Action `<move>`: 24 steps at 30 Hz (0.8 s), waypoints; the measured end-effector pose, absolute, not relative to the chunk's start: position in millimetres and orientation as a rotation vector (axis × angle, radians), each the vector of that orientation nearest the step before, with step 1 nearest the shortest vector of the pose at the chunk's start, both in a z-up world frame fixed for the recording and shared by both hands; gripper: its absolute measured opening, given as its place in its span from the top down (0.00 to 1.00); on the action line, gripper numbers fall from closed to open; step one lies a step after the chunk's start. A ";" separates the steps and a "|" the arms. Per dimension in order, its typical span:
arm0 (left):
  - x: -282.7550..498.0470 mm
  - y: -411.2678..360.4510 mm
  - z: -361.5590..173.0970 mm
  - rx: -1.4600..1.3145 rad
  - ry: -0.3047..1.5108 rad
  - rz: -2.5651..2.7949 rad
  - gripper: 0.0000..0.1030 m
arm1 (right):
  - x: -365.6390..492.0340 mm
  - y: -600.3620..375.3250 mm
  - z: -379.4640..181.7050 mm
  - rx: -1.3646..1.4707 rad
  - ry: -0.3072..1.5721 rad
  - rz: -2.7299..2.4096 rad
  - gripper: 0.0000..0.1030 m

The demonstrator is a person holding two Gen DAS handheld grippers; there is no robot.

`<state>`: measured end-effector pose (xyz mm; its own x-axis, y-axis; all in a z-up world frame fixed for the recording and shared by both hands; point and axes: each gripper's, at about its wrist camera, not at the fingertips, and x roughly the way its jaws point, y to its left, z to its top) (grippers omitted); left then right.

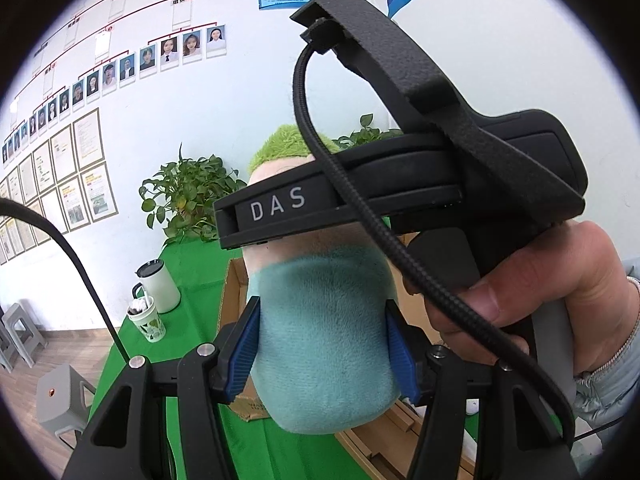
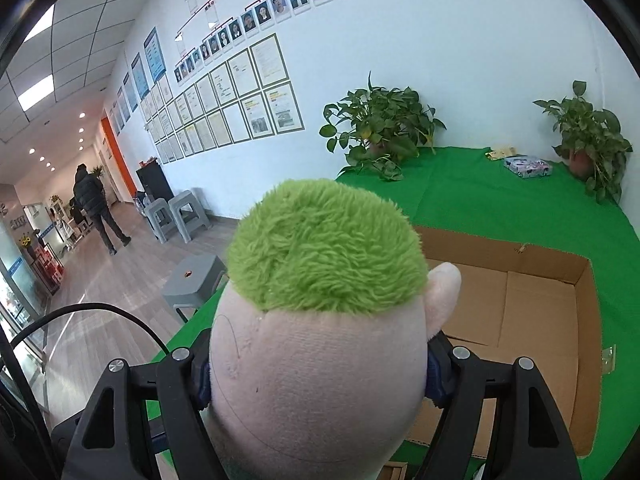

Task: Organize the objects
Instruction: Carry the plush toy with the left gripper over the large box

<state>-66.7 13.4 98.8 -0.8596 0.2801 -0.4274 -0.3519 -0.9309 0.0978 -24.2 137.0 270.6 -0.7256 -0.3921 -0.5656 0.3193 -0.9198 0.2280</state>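
the plush doll [image 2: 320, 320] is off the table and carried by both grippers above the near edge of the cardboard box [image 2: 540, 320], so the pick-up looks done while the placing into the box is still ahead; the box interior that shows is bare. taken from left of the box to right: a grey stool [image 2: 196, 280] stands on the floor left of the box, a white jug [image 1: 158, 286] and a small patterned cup [image 1: 150, 322] sit on the green cloth [image 2: 500, 204] left of the box, a leafy pot plant [image 2: 380, 128] stands behind the box, and a small wrapped packet [image 2: 527, 167] and a second pot plant [image 2: 588, 140] lie behind it to the right. the left gripper [image 1: 324, 352] is clamped on the doll's teal body, its blue pads pressed into the plush; the right gripper [image 2: 320, 372] is clamped on the doll's pale head below the green hair. nothing stands between doll and box, though the right-hand tool crosses close over the left gripper's view.
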 end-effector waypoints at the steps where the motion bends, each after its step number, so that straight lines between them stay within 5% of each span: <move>1: -69.7 12.4 100.3 -0.587 0.249 2.732 0.45 | -31.1 135.7 273.2 0.893 -0.163 -2.607 0.29; 24: -110.0 -9.8 105.1 -0.572 0.247 2.692 0.45 | -117.5 96.0 280.4 0.912 -0.152 -2.633 0.29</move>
